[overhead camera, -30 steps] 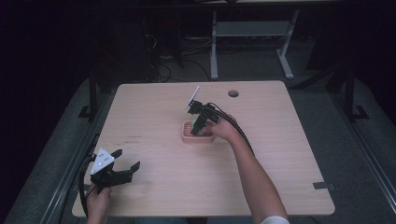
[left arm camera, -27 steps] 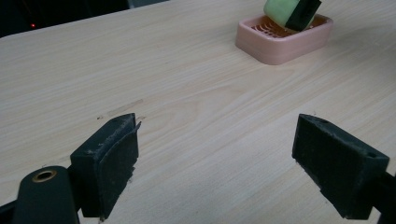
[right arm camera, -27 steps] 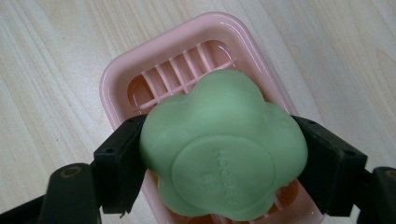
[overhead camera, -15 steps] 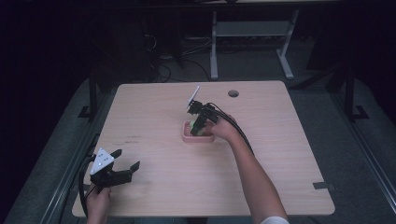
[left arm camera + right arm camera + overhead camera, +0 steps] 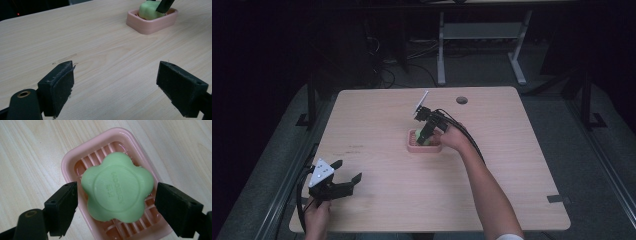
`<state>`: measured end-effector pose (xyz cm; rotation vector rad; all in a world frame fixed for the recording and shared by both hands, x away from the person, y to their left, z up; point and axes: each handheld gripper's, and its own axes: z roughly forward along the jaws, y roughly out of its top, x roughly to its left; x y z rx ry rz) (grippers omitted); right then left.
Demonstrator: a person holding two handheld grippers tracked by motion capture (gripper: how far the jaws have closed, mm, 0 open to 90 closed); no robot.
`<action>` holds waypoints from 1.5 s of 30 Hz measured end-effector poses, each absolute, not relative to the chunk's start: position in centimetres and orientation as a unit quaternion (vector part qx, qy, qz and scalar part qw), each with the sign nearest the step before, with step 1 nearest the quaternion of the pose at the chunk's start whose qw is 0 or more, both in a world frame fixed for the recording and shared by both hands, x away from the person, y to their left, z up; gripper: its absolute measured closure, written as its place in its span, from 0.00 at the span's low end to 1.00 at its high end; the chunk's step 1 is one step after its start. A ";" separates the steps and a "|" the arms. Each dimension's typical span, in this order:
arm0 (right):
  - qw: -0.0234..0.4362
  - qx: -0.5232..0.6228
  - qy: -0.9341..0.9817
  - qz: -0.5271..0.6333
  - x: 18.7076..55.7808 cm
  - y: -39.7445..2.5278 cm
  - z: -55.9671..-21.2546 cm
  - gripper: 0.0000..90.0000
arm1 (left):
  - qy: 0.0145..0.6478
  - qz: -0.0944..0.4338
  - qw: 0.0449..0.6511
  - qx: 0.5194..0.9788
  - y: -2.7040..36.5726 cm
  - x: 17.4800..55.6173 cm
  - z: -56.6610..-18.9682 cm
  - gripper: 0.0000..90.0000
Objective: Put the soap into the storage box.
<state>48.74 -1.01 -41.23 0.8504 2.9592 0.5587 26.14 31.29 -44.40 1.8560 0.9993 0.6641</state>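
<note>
A green flower-shaped soap (image 5: pixel 117 191) lies in a pink ribbed soap dish (image 5: pixel 72 162) near the middle of the table. My right gripper (image 5: pixel 117 207) hangs over it, open, one jaw on each side of the soap with a small gap at both. In the high view the right gripper (image 5: pixel 426 132) sits over the dish (image 5: pixel 424 148). My left gripper (image 5: pixel 348 170) is held near the table's front left corner, open and holding nothing. In the left gripper view its jaws (image 5: pixel 117 75) stand wide apart over bare wood, with the dish (image 5: pixel 150 23) and soap (image 5: pixel 147 11) far ahead.
The wooden table (image 5: pixel 512 165) has a round cable hole (image 5: pixel 461 100) near its back edge. Black cables trail from both grippers. A white desk frame (image 5: pixel 482 45) stands on the dark floor behind the table.
</note>
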 end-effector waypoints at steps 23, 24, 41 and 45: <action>0.007 0.281 0.938 0.203 47.8 -3.3 -40.1 0.20 | 0.406 0.268 0.448 0.750 31.4 26.0 -44.4 0.16; 0.009 0.281 0.937 0.206 47.7 -3.4 -39.9 0.20 | 0.406 0.268 0.449 0.750 31.3 26.0 -44.4 0.16; 0.014 0.285 0.935 0.212 47.0 -5.0 -39.3 0.20 | 0.405 0.267 0.447 0.751 31.2 26.0 -44.4 0.16; 0.010 0.286 0.934 0.211 46.8 -5.3 -39.2 0.21 | 0.405 0.267 0.447 0.751 31.2 26.0 -44.4 0.16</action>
